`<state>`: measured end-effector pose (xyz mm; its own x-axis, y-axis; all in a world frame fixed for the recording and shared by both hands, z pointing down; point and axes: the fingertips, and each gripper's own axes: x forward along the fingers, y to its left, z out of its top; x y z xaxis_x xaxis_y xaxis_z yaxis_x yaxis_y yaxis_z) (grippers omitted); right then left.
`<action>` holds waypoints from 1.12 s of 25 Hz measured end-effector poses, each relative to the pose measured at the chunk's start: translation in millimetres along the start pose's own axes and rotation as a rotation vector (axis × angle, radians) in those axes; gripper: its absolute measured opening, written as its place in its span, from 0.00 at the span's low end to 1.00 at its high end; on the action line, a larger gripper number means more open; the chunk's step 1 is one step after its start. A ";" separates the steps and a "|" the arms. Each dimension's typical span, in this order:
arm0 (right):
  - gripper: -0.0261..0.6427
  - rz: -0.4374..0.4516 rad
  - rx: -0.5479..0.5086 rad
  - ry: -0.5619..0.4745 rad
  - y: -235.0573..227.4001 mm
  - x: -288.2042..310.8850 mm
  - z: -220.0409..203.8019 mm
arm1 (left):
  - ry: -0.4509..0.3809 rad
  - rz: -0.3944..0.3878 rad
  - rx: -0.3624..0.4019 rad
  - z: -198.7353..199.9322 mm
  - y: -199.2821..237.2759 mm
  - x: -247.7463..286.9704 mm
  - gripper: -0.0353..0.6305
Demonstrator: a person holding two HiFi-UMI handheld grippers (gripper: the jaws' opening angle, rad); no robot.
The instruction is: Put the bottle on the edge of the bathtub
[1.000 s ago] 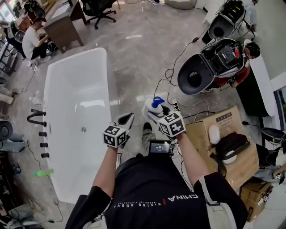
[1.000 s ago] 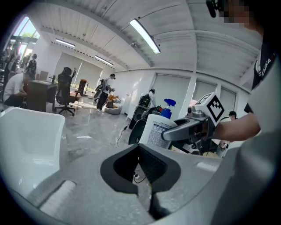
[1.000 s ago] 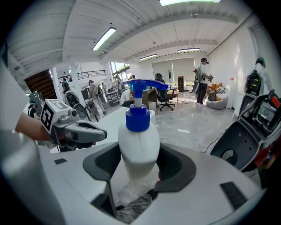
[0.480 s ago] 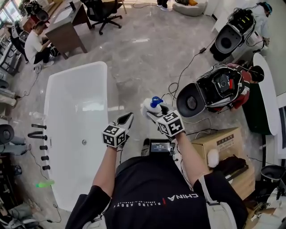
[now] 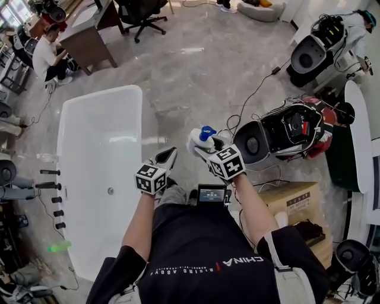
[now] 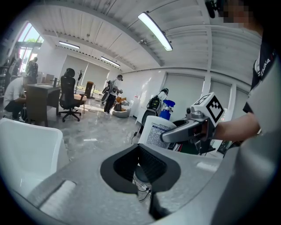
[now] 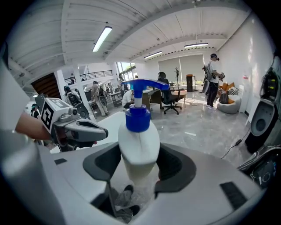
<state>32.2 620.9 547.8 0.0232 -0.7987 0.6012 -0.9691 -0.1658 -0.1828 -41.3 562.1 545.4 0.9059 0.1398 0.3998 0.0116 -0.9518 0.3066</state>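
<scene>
A wide room with a polished grey stone floor (image 5: 196,77) lies below me in the head view, with a white bathtub (image 5: 140,127) on the left running from near to far, an office chair (image 5: 138,12) at the far side and a cardboard box (image 5: 291,199) near on the right. My right gripper (image 5: 205,145) holds the bottle (image 5: 199,142), white with a blue pump, up in the air over the floor. That puts it to the right of the tub and apart from its rim. My left gripper (image 5: 167,160) hangs between the bottle and the tub's right rim, touching neither. In the left gripper view my own fingers (image 6: 127,165) stand together with nothing between them, only floor and a cable showing past them. The bottle with its printed label is up on the right of that view, in the other gripper. A corner of the tub shows at the left edge. In the right gripper view my fingers are clamped on the bottle's body just under its shoulder. The bottle stands upright between the dark pads, with the pump head pointing left. As I judge it, the pick-up is done and the carry is only part way. What is left is to bring the bottle over to the rim, stand it there and let go.
</scene>
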 end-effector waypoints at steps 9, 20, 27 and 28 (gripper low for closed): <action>0.42 -0.024 0.012 0.012 -56.0 51.1 41.2 | 0.015 -0.029 -0.003 32.9 61.0 57.3 0.07; 0.42 -0.061 0.036 -0.015 -118.7 140.4 152.2 | 0.017 -0.083 0.031 125.4 171.6 121.8 0.07; 0.42 -0.101 0.067 -0.033 -157.9 177.7 198.7 | 0.024 -0.128 0.057 169.2 219.1 161.1 0.07; 0.42 -0.106 0.070 -0.036 -163.1 181.3 202.2 | 0.024 -0.132 0.058 172.6 224.5 166.0 0.07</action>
<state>244.2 386.2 529.3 0.1350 -0.7943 0.5924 -0.9411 -0.2899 -0.1743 184.7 324.5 531.5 0.8843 0.2705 0.3805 0.1547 -0.9388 0.3078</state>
